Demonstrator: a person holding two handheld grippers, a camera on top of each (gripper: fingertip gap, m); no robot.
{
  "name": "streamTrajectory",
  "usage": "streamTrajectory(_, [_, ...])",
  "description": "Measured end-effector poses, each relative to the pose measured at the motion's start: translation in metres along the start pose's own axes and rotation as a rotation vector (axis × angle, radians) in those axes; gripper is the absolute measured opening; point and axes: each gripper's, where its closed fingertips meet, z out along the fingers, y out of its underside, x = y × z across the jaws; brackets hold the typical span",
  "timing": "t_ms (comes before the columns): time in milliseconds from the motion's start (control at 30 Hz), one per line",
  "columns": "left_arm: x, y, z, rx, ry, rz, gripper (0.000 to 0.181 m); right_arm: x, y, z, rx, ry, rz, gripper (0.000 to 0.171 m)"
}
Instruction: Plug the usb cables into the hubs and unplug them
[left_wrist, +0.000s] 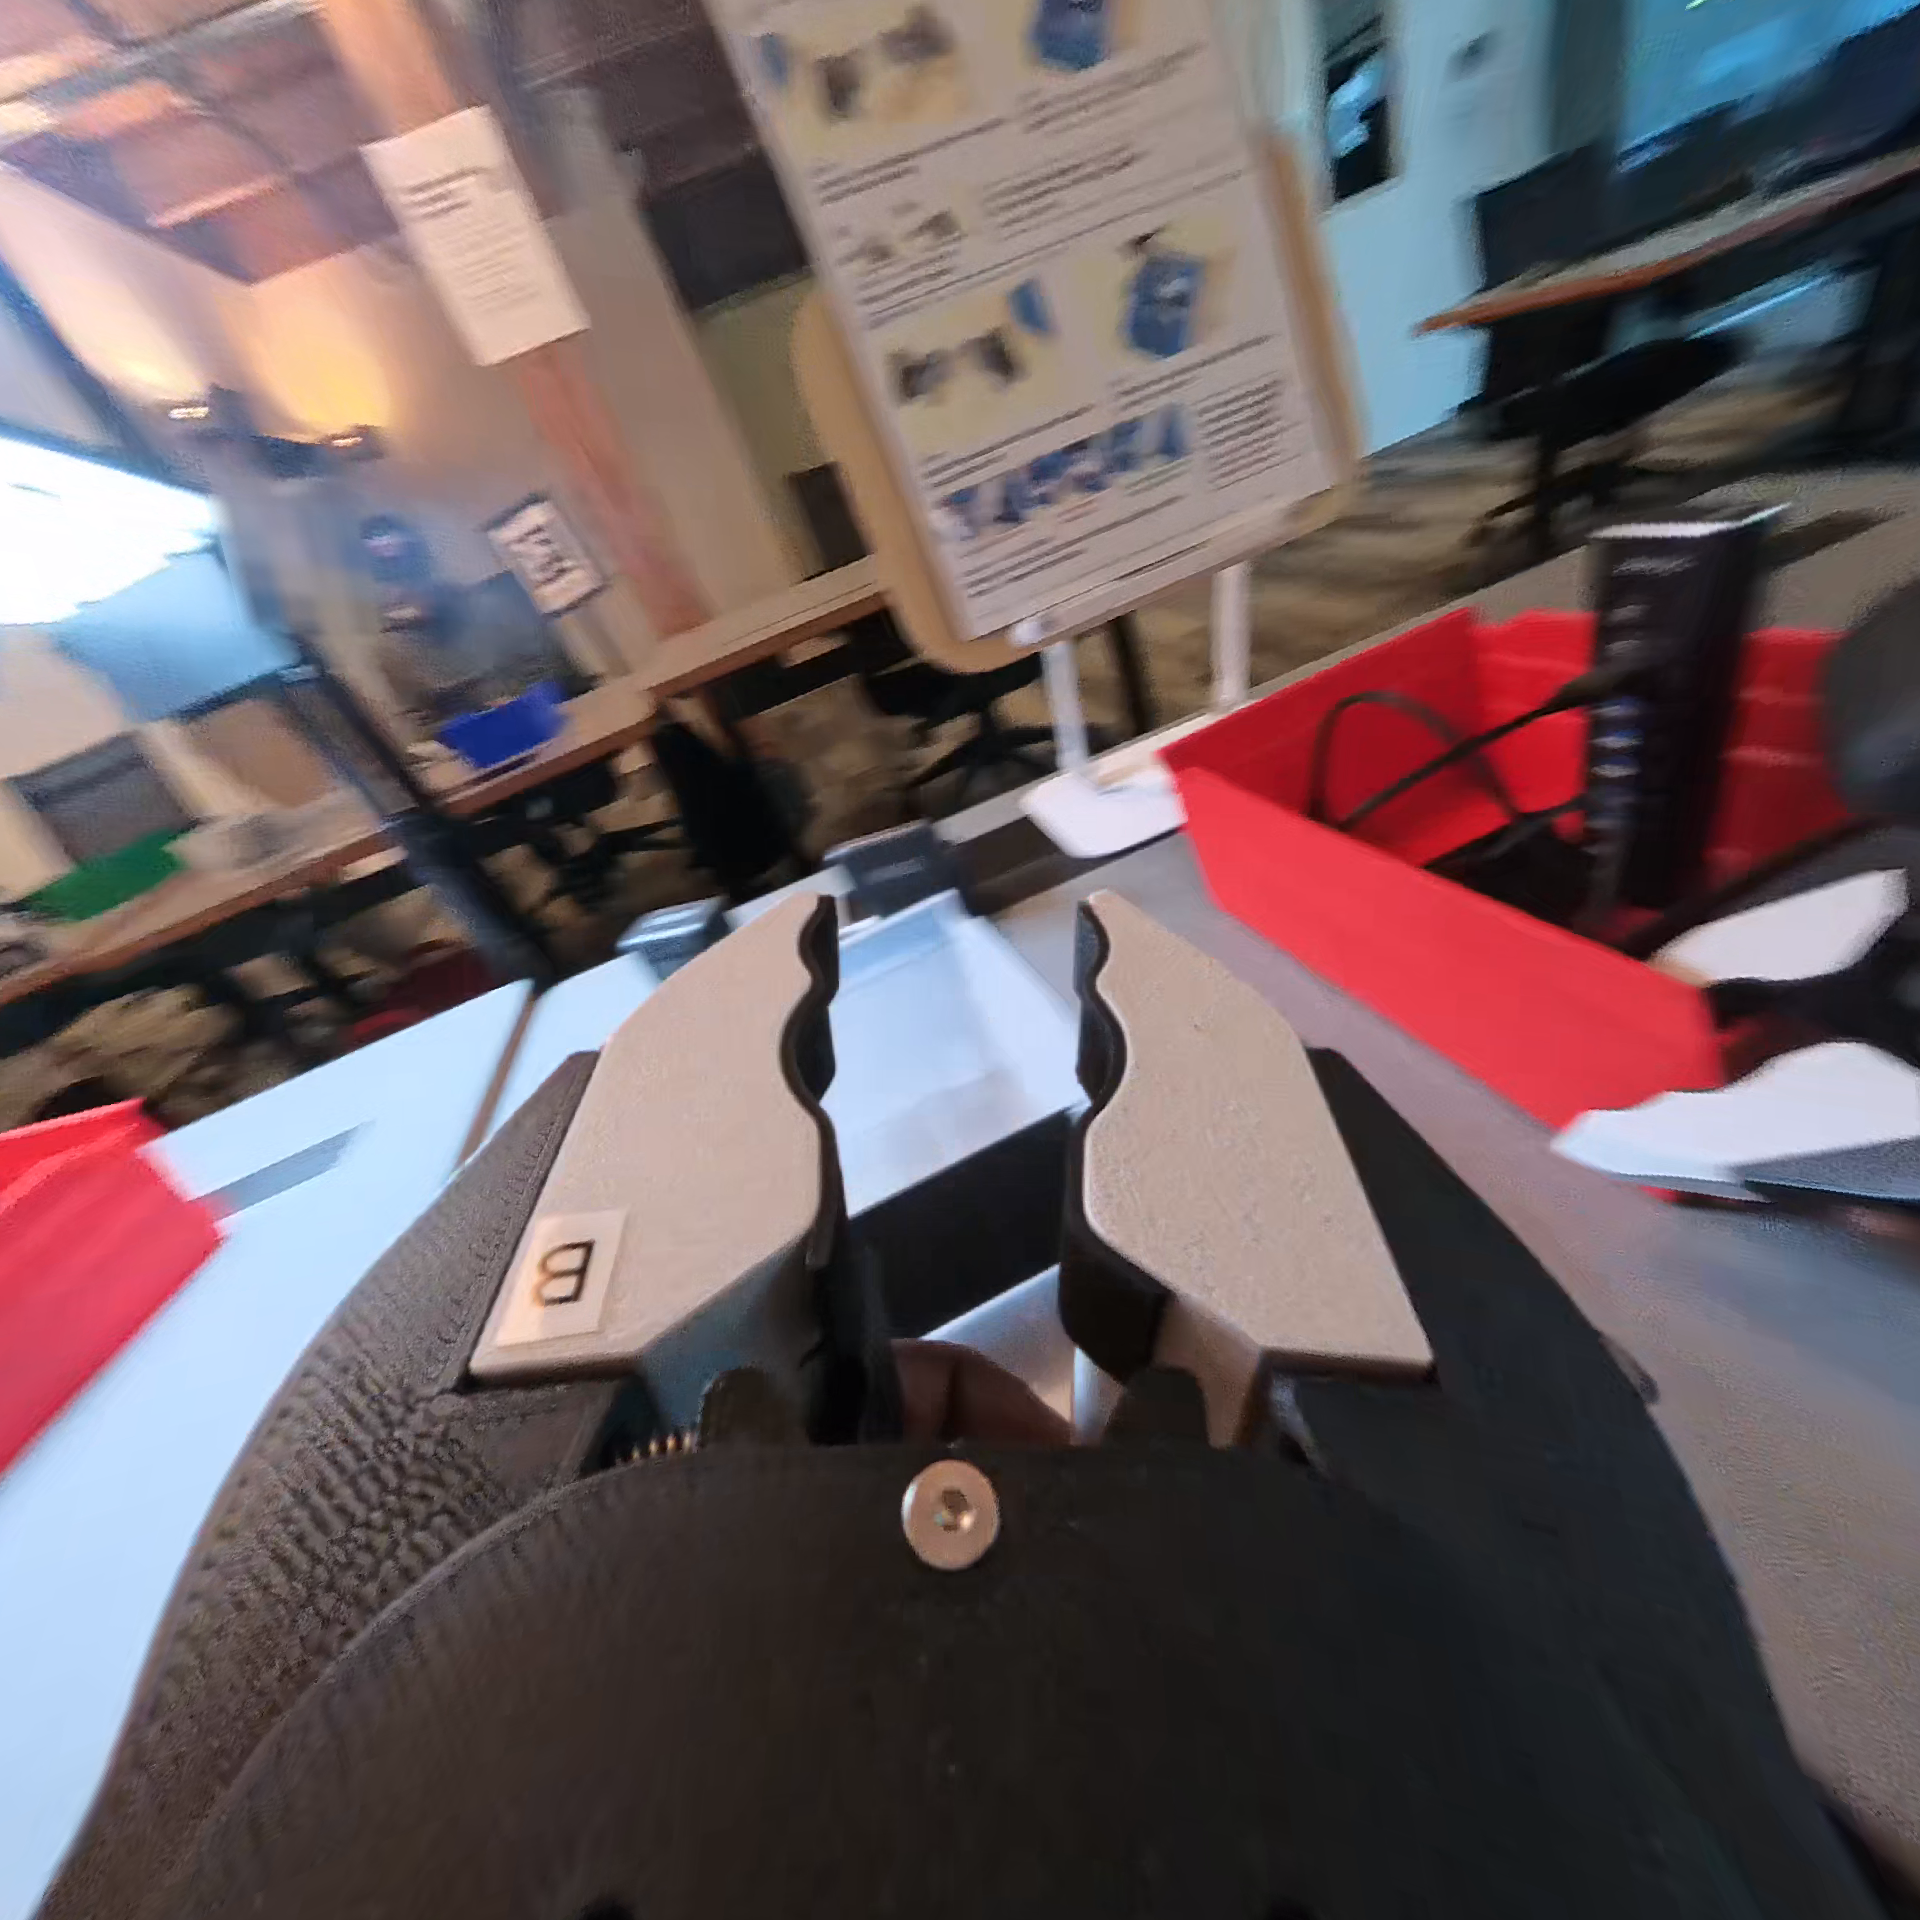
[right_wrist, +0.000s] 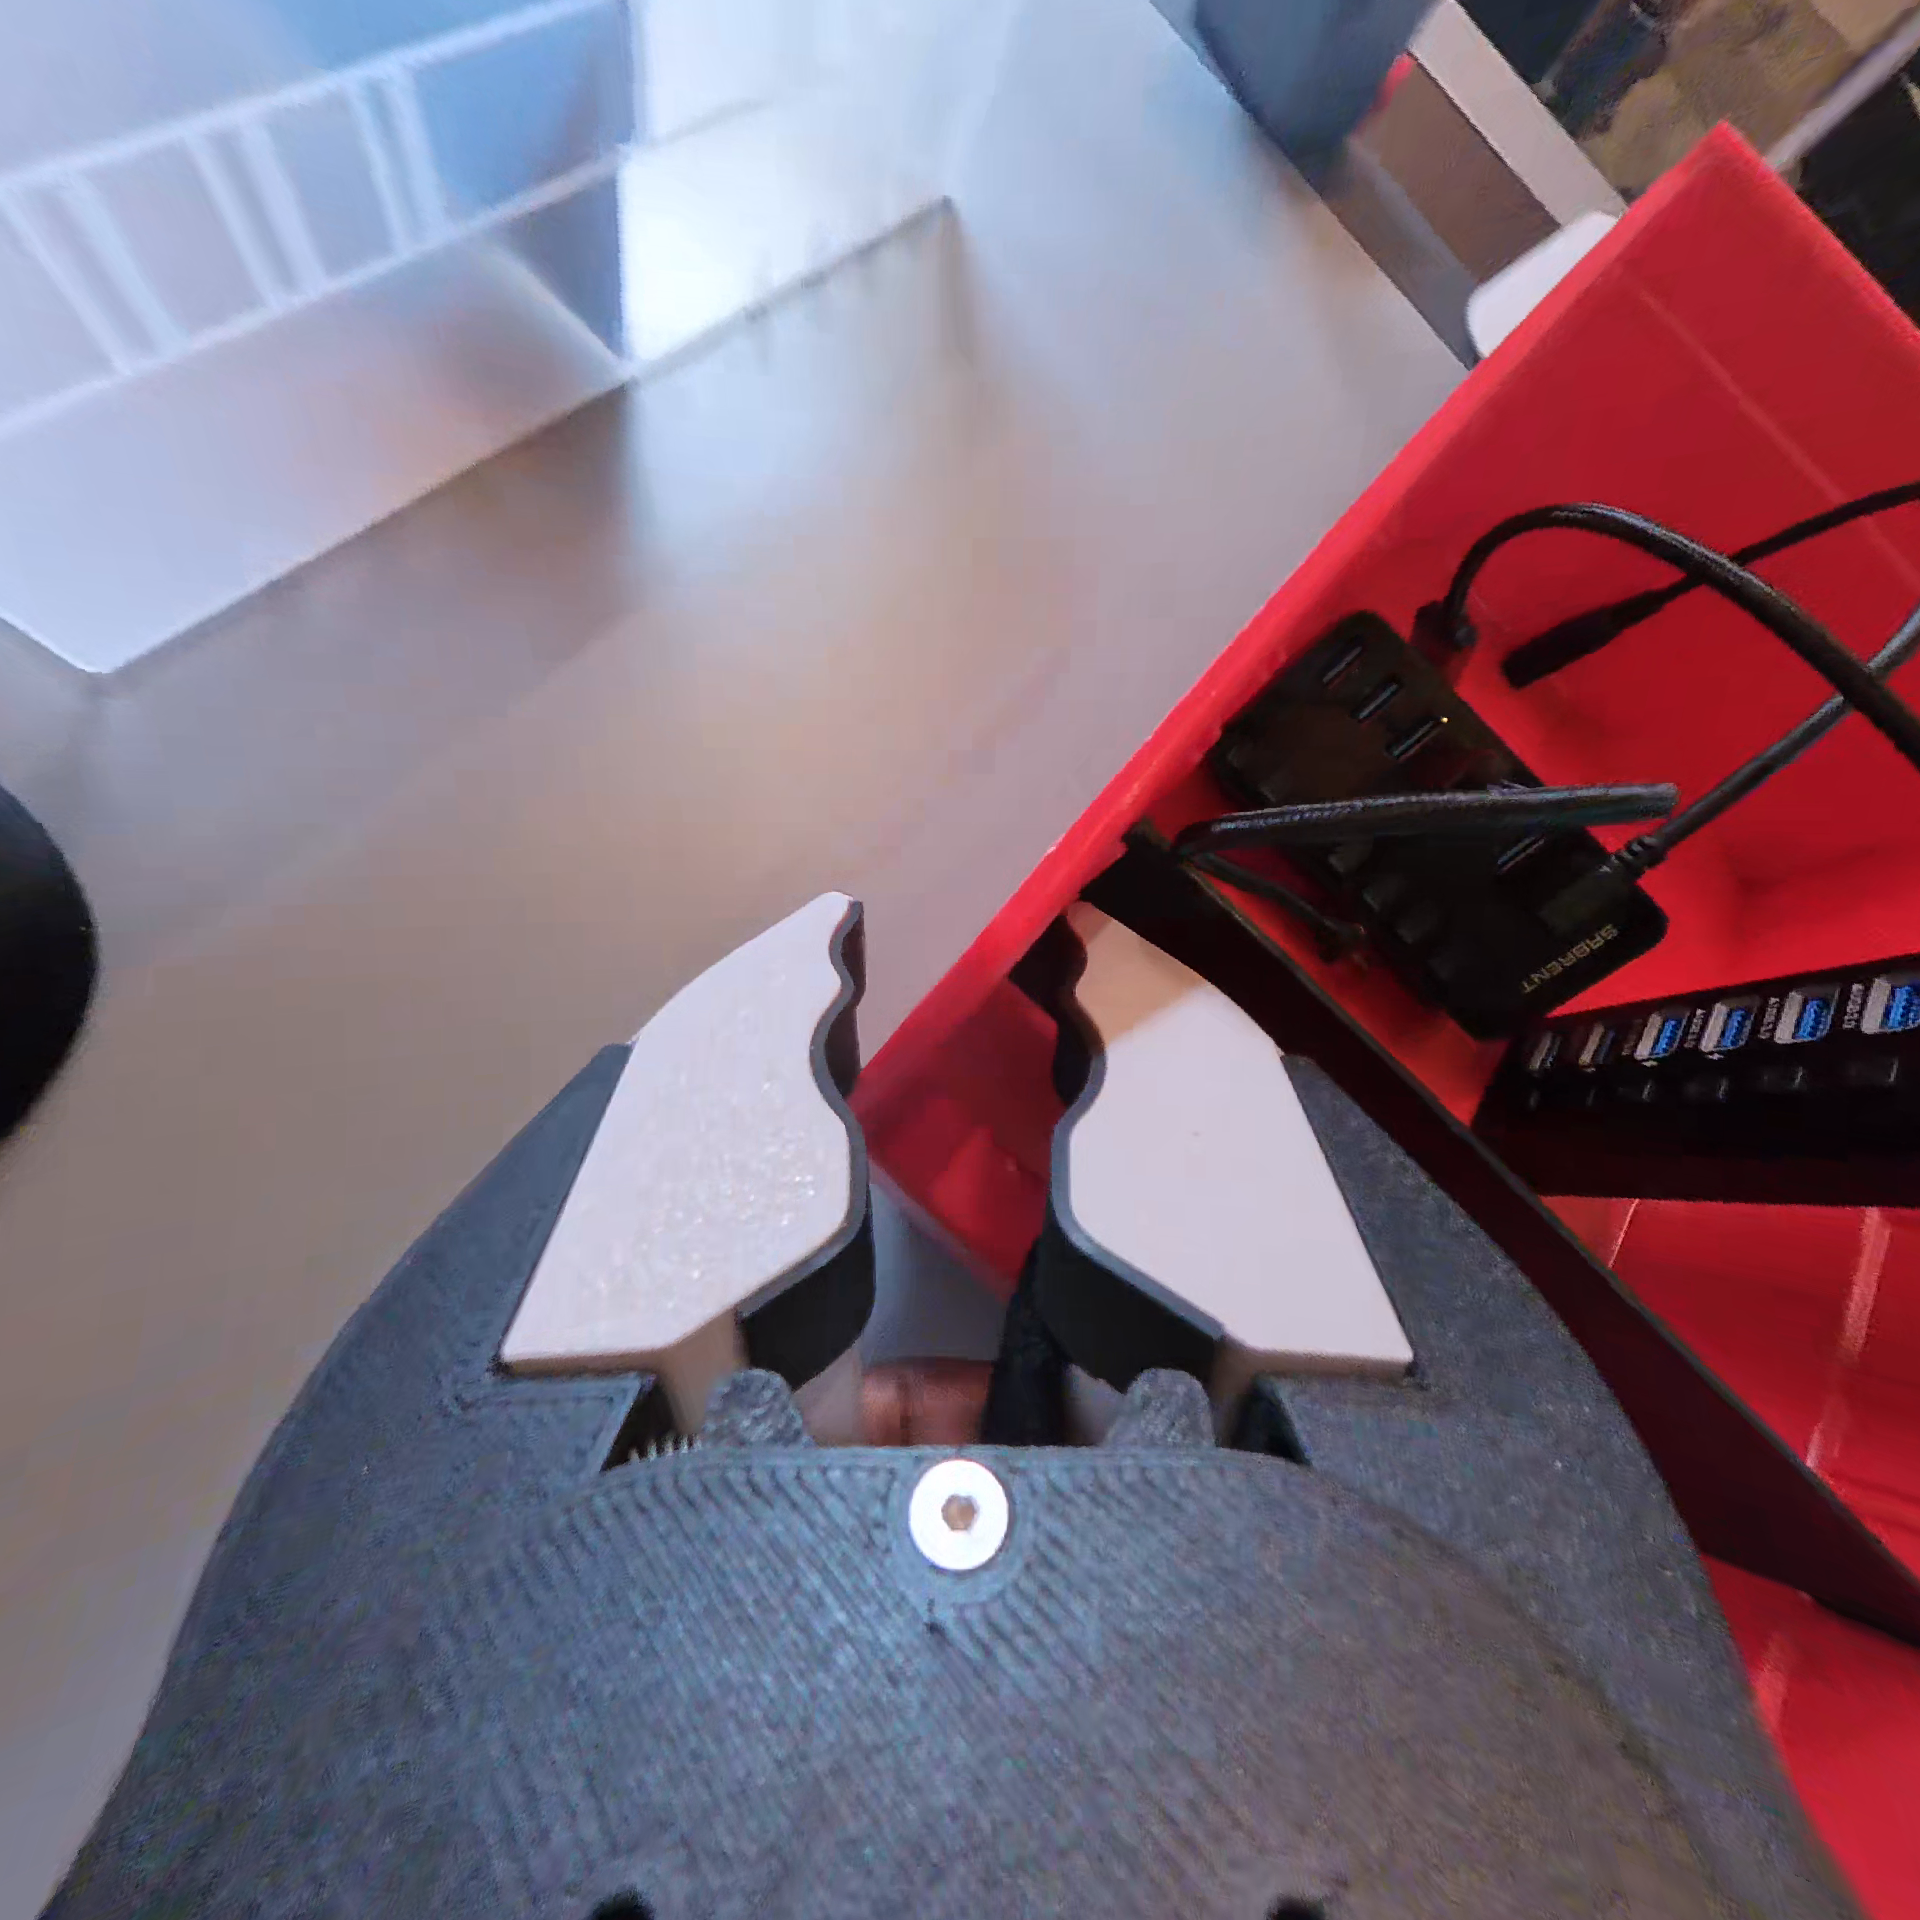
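Note:
My right gripper (right_wrist: 966, 935) is open and empty, above the near wall of a red bin (right_wrist: 1299, 582); its left finger is over the table and its right finger over the bin. Inside the bin lie a small black hub (right_wrist: 1434, 831) with black cables (right_wrist: 1455, 805) across it and a long black hub with blue ports (right_wrist: 1714, 1049). My left gripper (left_wrist: 958, 935) is open and empty over the grey table, left of the red bin (left_wrist: 1403, 935). A tall black hub (left_wrist: 1662, 675) and a looped black cable (left_wrist: 1382, 748) show in that bin.
White open bins (right_wrist: 312, 312) stand on the table beyond the right gripper. A white box (left_wrist: 914, 1039) lies just ahead of the left gripper, and another red bin (left_wrist: 83, 1226) is at its far left. A poster stand (left_wrist: 1060, 312) is behind the table. The other gripper's white fingers (left_wrist: 1766, 1039) show at the right. Spacing between my two grippers at the tips: around 25 cm.

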Motion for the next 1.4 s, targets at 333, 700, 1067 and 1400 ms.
streamTrajectory(333, [-0.119,0.057,-0.048,-0.29,-0.348,0.091,0.044,-0.07,-0.059,0.036,0.057,-0.119,-0.231,0.046])
streamTrajectory(700, [-0.145,0.103,-0.068,-0.426,-0.305,-0.058,0.044,-0.098,-0.086,0.05,0.189,-0.28,-0.333,0.047])
streamTrajectory(1067, [-0.133,0.18,-0.063,-0.66,-0.164,-0.246,0.047,-0.08,-0.101,0.05,0.396,-0.321,-0.313,0.043])
streamTrajectory(1400, [-0.111,0.198,-0.08,-0.783,-0.021,-0.269,0.032,-0.111,-0.116,-0.033,0.721,-0.444,0.191,0.06])
